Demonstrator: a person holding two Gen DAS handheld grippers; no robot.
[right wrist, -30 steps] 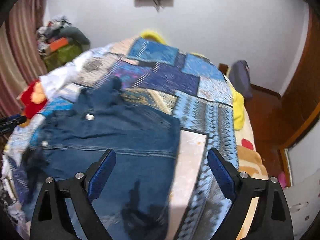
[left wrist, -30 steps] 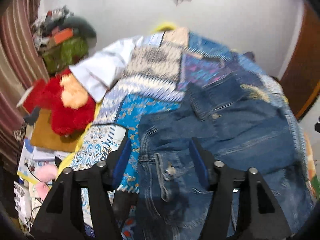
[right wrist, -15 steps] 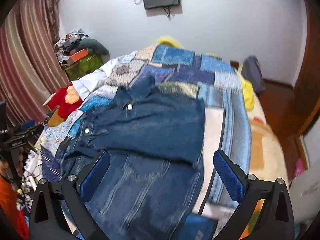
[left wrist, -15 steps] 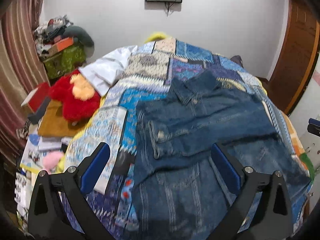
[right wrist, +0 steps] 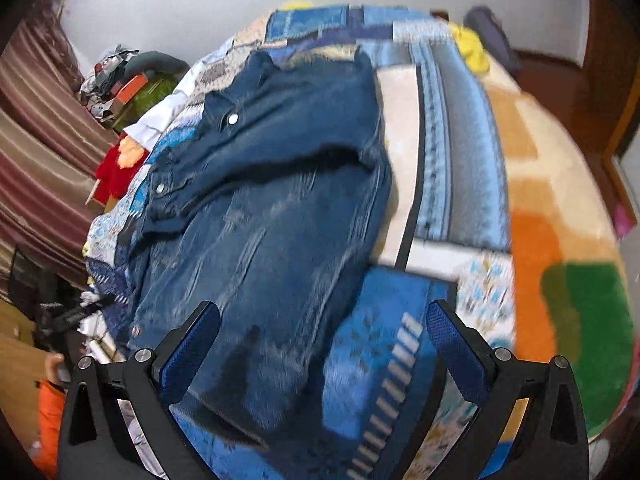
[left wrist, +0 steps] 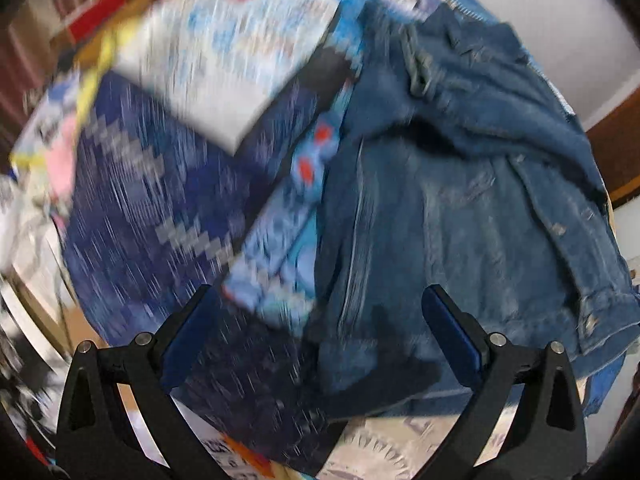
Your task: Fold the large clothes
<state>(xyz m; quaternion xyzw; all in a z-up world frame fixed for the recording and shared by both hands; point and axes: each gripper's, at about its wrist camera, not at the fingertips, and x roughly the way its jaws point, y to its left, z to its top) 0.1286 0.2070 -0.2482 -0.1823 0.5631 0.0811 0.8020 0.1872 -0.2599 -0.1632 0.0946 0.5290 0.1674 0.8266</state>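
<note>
The denim jacket (right wrist: 272, 208) lies partly folded on the patchwork bedspread (right wrist: 448, 152). Only the right view shows its collar and snaps; the left view is blurred. Left gripper (left wrist: 320, 320) and right gripper (right wrist: 322, 328) hover wide, empty.

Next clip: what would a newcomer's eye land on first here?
The dark blue denim jacket, spread on the blue patchwork bedspread with its upper part already folded down over the body. Then both grippers, left and right, above its lower hem, jaws wide and holding nothing.
</note>
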